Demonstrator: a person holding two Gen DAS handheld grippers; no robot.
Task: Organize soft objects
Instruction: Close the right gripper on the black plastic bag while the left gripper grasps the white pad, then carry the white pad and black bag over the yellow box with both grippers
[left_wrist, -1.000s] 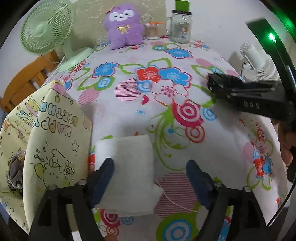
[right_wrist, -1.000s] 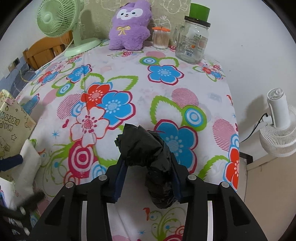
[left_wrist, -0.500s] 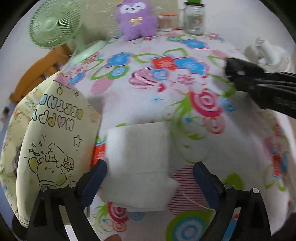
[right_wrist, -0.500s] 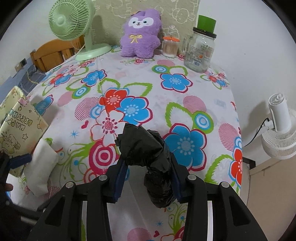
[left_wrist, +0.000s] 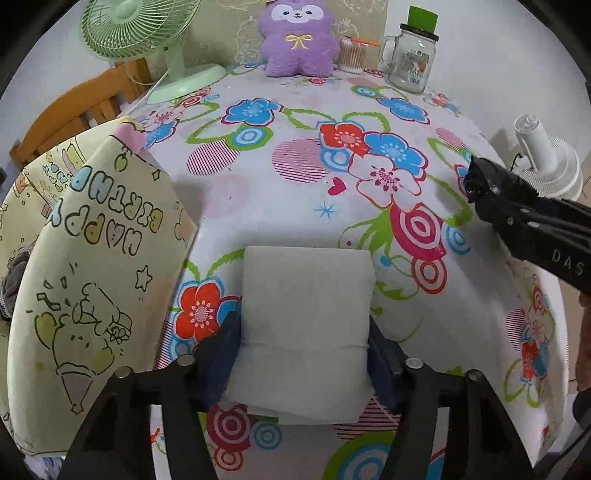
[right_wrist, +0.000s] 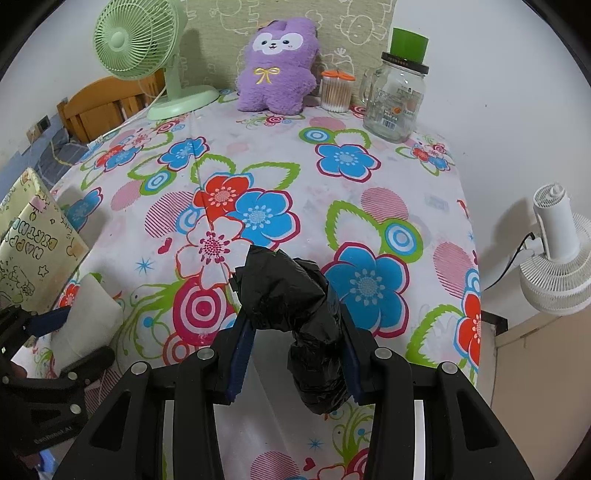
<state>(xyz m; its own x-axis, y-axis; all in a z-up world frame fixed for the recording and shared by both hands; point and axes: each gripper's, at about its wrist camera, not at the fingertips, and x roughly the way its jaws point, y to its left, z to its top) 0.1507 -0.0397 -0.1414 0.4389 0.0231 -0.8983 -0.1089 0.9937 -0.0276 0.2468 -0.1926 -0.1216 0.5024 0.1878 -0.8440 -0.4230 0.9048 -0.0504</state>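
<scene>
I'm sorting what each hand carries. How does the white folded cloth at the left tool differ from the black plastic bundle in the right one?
The white folded cloth is pale, flat and neatly squared; the black plastic bundle is dark, glossy and crumpled into a lump. The cloth lies on the floral tablecloth with the left tool closing on its sides; the bundle is held above the tablecloth in the right tool. Both are soft and sit between blue pads.

1. "HAPPY BIRTHDAY" in coloured outline letters on the yellow gift bag (left_wrist: 99, 258), seen upside down.
2. "DAS" in pale letters on the right gripper (left_wrist: 476, 184), along its black body.
3. The glass jar (right_wrist: 393, 99) carries a label with a barcode; its print is too small to read, I think.
</scene>
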